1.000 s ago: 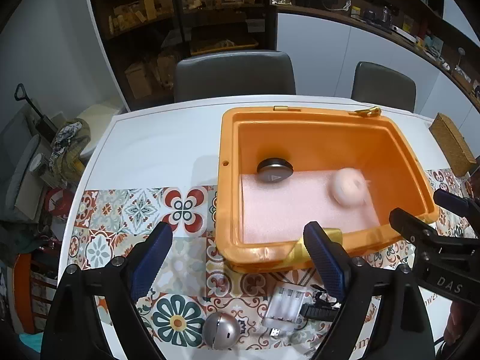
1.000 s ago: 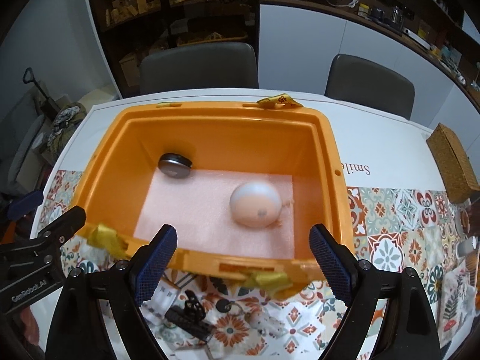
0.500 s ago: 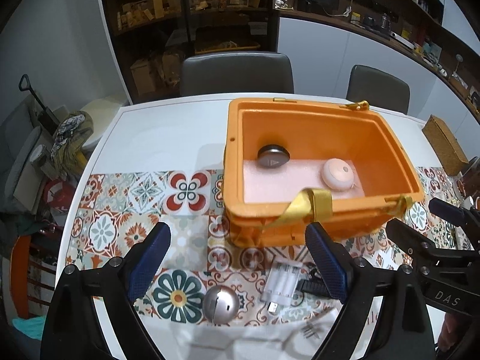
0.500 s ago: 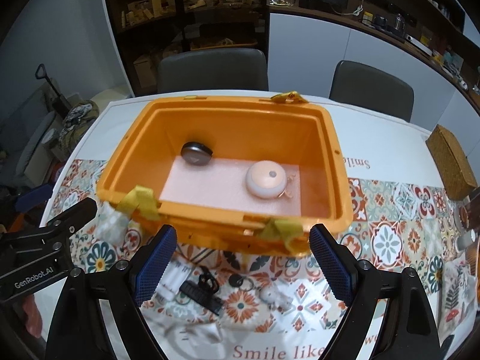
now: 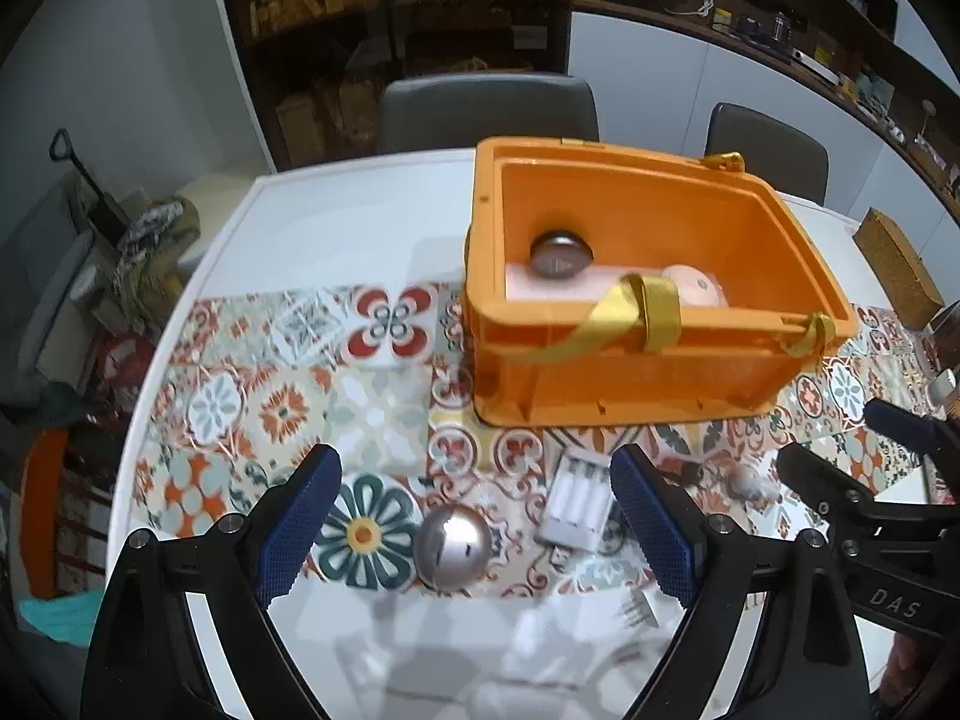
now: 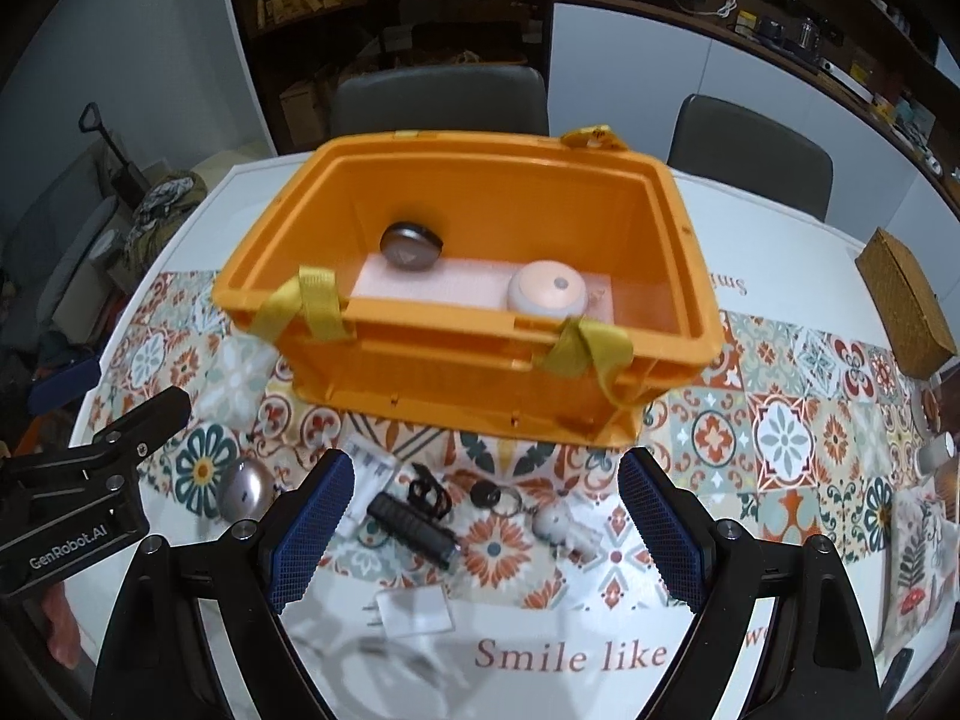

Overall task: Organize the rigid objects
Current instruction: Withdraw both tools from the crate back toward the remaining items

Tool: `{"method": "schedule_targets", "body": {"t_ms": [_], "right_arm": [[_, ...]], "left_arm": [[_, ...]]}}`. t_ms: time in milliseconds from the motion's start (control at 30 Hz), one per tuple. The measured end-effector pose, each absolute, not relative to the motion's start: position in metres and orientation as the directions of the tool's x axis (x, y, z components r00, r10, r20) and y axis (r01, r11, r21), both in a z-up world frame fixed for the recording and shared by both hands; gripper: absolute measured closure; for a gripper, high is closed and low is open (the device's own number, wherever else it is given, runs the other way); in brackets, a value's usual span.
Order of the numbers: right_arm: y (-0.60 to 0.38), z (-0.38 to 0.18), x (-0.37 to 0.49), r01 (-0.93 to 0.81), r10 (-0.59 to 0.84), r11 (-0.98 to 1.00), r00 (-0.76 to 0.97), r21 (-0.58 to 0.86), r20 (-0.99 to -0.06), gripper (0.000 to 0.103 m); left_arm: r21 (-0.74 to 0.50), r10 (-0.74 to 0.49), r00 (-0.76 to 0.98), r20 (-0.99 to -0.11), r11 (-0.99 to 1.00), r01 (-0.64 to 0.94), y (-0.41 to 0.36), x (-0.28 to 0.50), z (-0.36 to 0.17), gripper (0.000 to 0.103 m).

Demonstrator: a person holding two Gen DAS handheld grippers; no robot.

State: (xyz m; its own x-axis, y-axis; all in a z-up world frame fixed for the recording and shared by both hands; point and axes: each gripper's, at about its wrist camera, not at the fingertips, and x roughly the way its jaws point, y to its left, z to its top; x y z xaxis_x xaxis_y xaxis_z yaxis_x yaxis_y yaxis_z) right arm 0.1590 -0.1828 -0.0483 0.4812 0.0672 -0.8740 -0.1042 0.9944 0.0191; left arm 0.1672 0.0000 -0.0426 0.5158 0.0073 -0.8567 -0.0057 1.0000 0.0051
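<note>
**Open jaws above a patterned worktop**

The left hand-held gripper [image 5: 474, 531] hangs with its blue-padded jaws spread wide and nothing between them. Below lie a silver dome-shaped object [image 5: 451, 547] and, just beside it, a white battery case [image 5: 577, 504] on the tiled cloth of the worktop [image 5: 336, 228]. Farther back stands an orange bin [image 5: 630, 384] holding a dark round disc [image 5: 559, 256] and a pale pink round object [image 5: 699, 288]. The right hand-held gripper [image 5: 864, 438] enters from the right edge.
</note>
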Motion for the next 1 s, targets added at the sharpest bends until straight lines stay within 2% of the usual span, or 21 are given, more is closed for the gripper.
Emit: {"method": "schedule_targets", "body": {"t_ms": [533, 1000], "right_arm": [[-0.175, -0.088, 0.135, -0.139, 0.082, 0.99, 0.372, 0.032, -0.924, 0.013], [-0.16, -0.124, 0.119, -0.193, 0.09, 0.98, 0.269, 0.038, -0.959, 0.013]], "left_arm": [[-0.03, 0.0, 0.404, -0.915, 0.997, -0.068, 0.009, 0.135, -0.083, 0.011], [-0.014, 0.017, 0.313, -0.95, 0.995, -0.095, 0.016, 0.117, -0.116, 0.011]]}}
